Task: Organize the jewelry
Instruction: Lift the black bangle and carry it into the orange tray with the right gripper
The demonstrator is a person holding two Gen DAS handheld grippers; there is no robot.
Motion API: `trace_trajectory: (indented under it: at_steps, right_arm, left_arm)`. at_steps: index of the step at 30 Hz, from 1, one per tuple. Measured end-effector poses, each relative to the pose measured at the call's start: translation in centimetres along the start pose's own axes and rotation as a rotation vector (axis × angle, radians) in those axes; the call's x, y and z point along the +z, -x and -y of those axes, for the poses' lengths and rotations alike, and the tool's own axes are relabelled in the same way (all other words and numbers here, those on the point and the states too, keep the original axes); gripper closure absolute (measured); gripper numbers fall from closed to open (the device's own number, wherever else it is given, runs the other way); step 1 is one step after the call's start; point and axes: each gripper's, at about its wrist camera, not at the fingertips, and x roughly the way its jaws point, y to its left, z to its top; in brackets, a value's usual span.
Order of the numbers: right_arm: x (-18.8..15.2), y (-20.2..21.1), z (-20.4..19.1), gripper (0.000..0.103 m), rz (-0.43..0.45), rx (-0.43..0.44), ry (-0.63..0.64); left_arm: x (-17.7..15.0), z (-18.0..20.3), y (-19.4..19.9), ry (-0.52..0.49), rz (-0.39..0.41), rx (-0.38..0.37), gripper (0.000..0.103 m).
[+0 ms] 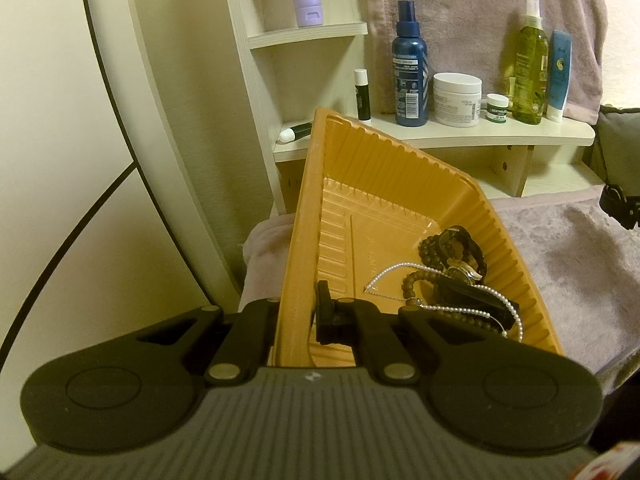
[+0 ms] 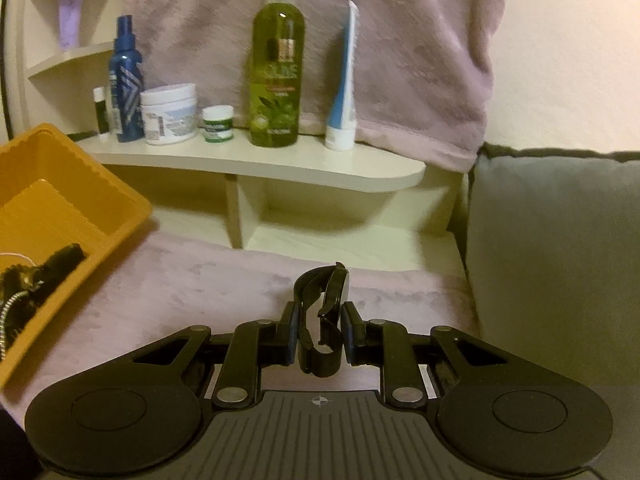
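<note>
Partly hidden — black strap [image 2: 325,320] between right gripper [image 2: 320,338] fingers.

Left wrist cam is sitting right up against the orange tray [image 1: 384,200], peering along its tilted inside toward the white shelf [image 1: 460,138] and mirror edge beyond. Right wrist cam is hanging low over the pink blanket [image 2: 224,276], facing the same shelf straight on. Both are catching the tray, bottles and hanging towel [image 2: 400,60].
</note>
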Motion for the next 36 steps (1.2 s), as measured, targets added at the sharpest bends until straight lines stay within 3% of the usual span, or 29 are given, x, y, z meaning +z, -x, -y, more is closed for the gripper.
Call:
trace_trajectory:
  at_steps: [24,36]
  right_arm:
    - [5.0,1.7,-11.3,0.08,0.057,0.319,0.059]
    - [5.4,0.2,-14.4,0.081,0.014,0.378,0.089]
  left_arm:
    - [-0.3,-0.7,-0.2,0.013,0.004,-0.02,0.099]
    - [-0.5,-1.1,-0.5,0.027,0.004,-0.037,0.099]
